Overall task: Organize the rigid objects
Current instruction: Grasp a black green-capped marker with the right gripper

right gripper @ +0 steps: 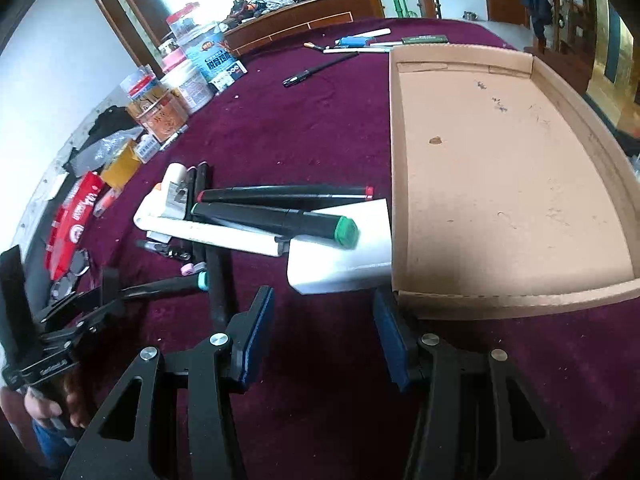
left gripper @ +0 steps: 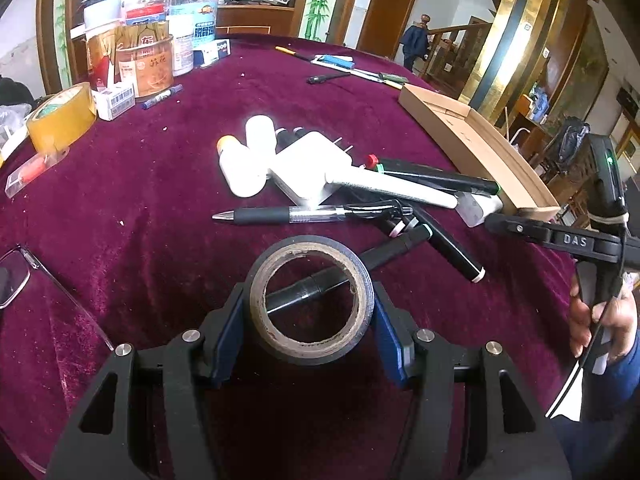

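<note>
My left gripper (left gripper: 310,312) is shut on a black tape roll (left gripper: 312,344), held just above the maroon tablecloth. Through its hole a black marker (left gripper: 308,288) shows. Ahead lies a pile: a black pen (left gripper: 312,214), white bottles (left gripper: 244,168), a white charger (left gripper: 308,164), black markers (left gripper: 436,178). My right gripper (right gripper: 324,328) is open and empty, just short of a white box (right gripper: 344,256) and the near left corner of the empty cardboard tray (right gripper: 500,184). A green-capped marker (right gripper: 280,220) lies on the pile. The right gripper also shows at the right of the left wrist view (left gripper: 496,220).
Jars and tins (left gripper: 152,64), a yellow tape roll (left gripper: 60,116) and a barcode box stand at the far left. Pens and tools (left gripper: 352,70) lie at the far side. A phone (left gripper: 12,280) lies at the left edge. A red packet (right gripper: 76,216) lies left.
</note>
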`<state>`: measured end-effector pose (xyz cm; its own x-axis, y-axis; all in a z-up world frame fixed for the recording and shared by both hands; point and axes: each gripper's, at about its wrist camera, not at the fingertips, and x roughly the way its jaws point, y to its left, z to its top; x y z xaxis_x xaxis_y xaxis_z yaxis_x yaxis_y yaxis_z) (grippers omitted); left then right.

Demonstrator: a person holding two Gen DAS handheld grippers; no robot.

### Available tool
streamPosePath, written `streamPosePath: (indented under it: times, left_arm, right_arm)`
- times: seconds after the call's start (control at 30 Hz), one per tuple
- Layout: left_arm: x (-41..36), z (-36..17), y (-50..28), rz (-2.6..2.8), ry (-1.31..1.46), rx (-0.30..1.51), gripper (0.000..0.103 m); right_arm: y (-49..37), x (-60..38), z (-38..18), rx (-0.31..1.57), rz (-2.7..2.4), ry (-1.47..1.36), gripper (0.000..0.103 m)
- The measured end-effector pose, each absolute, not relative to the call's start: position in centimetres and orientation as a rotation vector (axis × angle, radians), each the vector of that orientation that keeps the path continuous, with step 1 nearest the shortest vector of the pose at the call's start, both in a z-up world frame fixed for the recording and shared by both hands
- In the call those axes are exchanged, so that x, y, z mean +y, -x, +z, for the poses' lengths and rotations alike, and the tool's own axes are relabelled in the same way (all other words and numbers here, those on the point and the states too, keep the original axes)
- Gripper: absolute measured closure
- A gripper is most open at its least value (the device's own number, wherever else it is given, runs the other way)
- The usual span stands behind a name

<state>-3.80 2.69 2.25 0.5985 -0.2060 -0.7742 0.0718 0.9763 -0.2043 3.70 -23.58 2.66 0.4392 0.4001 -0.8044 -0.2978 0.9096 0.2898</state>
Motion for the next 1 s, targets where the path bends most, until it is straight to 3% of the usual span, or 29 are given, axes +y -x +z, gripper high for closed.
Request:
streamPosePath:
  times: [0.23,0.3,0.73,0.83,0.93,1.0]
  left_arm:
    - [2.8,2.1,4.1,-0.185,0.166,0.905,0.046]
    - [2.8,2.0,4.2,-0.189,0.172,0.900,0.046]
    - [2.9,2.0,4.6,-0.207,0.182,0.888,0.046]
    - [2.9,2.0,4.6,-0.209,0.179,0.888,0.046]
    - [2.9,2.0,4.6,-0.208,0.176,0.888,0.046]
    - [2.8,2.0,4.6,-0.208,0.177,0.890,0.046]
  right_arm:
    - [-4.4,-21.8,2.5,1.030,0.353,-0.010,0.056]
    - [-4.9,-21.3,2.3,1.040,0.360,0.000,0.050]
    - [-2.5,-17.7,3.2,1.057,0.668,0.049,0.049]
    - [-2.9,-16.9,2.7,1.064,0.651,0.099,0.060]
    - [-3.7,-16.3,1.8,1.103,0.634,0.133,0.079]
    - [-3.8,-15.8,1.8,1.081,0.619,0.174,0.084]
